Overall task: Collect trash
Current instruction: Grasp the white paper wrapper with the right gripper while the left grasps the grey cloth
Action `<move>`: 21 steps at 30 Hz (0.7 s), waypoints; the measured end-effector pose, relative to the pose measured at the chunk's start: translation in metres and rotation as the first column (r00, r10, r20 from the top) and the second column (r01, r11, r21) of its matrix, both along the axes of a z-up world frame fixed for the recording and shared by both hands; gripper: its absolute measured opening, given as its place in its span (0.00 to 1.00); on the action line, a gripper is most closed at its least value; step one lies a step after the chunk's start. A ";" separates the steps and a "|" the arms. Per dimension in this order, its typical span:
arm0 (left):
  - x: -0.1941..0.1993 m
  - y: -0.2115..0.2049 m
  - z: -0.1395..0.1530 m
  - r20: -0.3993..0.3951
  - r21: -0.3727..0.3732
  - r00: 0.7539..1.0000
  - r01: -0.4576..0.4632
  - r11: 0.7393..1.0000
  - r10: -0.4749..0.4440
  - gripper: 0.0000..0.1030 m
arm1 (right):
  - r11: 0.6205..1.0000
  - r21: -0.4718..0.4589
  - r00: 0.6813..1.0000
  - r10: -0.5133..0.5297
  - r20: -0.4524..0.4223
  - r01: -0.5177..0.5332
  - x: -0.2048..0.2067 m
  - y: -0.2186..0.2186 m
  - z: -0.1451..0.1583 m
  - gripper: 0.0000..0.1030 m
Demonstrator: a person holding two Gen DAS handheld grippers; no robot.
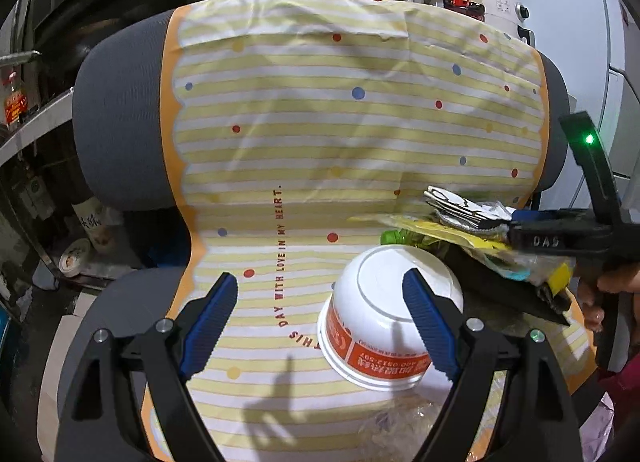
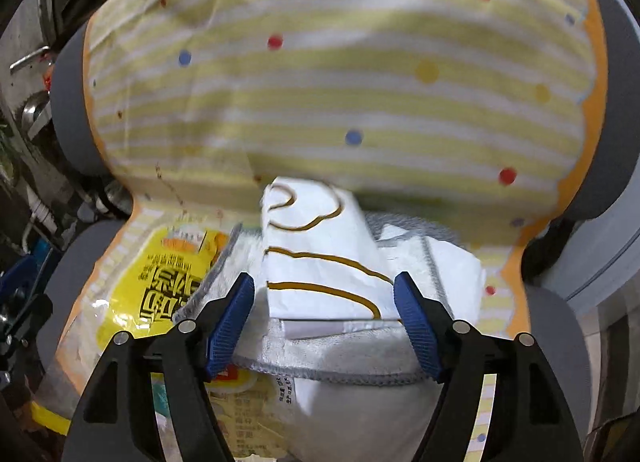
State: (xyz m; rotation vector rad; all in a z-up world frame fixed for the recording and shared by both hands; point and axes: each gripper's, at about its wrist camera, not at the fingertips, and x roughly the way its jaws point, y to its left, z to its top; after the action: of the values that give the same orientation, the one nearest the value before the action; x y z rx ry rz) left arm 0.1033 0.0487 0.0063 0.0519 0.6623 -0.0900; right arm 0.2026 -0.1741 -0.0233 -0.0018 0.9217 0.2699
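The jaws of the left gripper stand wide apart with nothing between them, poised over the striped cloth that covers the worktop, its right pad in front of an upturned white paper bowl that it does not appear to touch. The jaws of the right gripper are partly open, straddling a white paper bag with brown line print that lies on a grey-edged white cloth; the pads do not visibly press on it, so nothing seems held yet. A yellow snack wrapper lies just beside that pile, and clear plastic film sits near the bowl. No bin or collecting bag is in view, so collecting looks barely begun: bowl, bag, wrapper and film all remain on the cloth.
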 end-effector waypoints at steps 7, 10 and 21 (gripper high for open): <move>-0.013 0.003 0.005 0.008 0.012 1.000 -0.004 1.000 0.004 0.80 | 1.000 0.015 0.998 0.024 0.057 -0.024 -0.018 0.010 0.015 0.03; -0.022 0.004 0.007 0.014 0.013 1.000 -0.005 1.000 0.005 0.80 | 0.996 0.063 0.998 0.066 0.005 -0.066 -0.036 0.015 0.010 0.02; -0.043 -0.005 0.014 0.025 0.044 1.000 -0.003 0.999 0.001 0.80 | 0.994 0.090 0.966 0.030 0.259 -0.055 -0.106 0.006 0.060 0.01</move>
State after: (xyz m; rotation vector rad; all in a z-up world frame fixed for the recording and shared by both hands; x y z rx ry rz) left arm 0.0607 0.0438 0.0203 0.0943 0.6390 -0.0728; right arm 0.0962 -0.1682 0.0364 0.0317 0.6503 0.3454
